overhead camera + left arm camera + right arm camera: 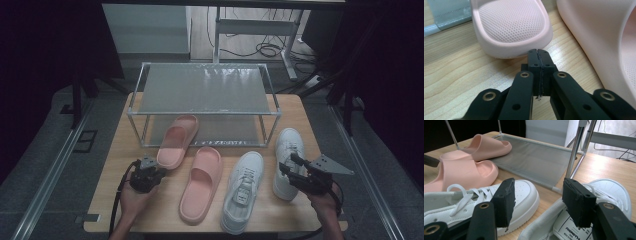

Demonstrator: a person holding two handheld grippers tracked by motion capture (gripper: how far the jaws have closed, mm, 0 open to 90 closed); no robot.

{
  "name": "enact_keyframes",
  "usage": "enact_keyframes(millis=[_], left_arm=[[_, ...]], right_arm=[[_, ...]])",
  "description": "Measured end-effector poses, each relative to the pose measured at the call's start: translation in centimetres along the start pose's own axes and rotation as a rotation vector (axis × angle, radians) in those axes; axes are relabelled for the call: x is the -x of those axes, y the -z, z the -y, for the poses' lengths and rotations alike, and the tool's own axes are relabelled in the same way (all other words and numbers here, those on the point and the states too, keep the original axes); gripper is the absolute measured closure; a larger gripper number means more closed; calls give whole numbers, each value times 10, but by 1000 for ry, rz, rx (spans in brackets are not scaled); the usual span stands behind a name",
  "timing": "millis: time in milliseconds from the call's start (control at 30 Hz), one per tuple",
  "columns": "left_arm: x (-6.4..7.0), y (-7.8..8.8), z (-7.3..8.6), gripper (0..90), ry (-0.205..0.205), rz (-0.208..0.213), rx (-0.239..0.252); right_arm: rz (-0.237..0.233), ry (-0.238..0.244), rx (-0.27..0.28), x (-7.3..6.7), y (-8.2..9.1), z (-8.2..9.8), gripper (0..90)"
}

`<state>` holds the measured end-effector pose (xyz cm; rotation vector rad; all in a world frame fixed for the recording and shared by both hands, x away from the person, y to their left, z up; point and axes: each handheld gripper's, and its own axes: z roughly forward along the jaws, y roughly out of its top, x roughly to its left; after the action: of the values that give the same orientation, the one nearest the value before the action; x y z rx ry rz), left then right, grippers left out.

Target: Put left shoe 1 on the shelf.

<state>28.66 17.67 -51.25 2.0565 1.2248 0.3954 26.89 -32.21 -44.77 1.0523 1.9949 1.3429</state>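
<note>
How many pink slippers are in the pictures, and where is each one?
2. One pink slipper lies with its toe on the lower shelf of the rack. The other pink slipper lies on the table, left of the white sneakers.

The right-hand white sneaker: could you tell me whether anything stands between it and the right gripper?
Nothing visible does. The right gripper is open just above the right-hand white sneaker, over its opening, with no object between them.
</note>
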Motion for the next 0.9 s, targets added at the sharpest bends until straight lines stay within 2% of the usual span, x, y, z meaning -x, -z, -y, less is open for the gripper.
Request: enact_keyframes(millis=[467,900], left_arm=[[0,-5,-1,900,4,14,-4],[-1,-13,-5,900,11,9,4]], right_arm=[[-3,0,-1,-1,0,0,439],[-1,0,2,-1,0,-1,439]])
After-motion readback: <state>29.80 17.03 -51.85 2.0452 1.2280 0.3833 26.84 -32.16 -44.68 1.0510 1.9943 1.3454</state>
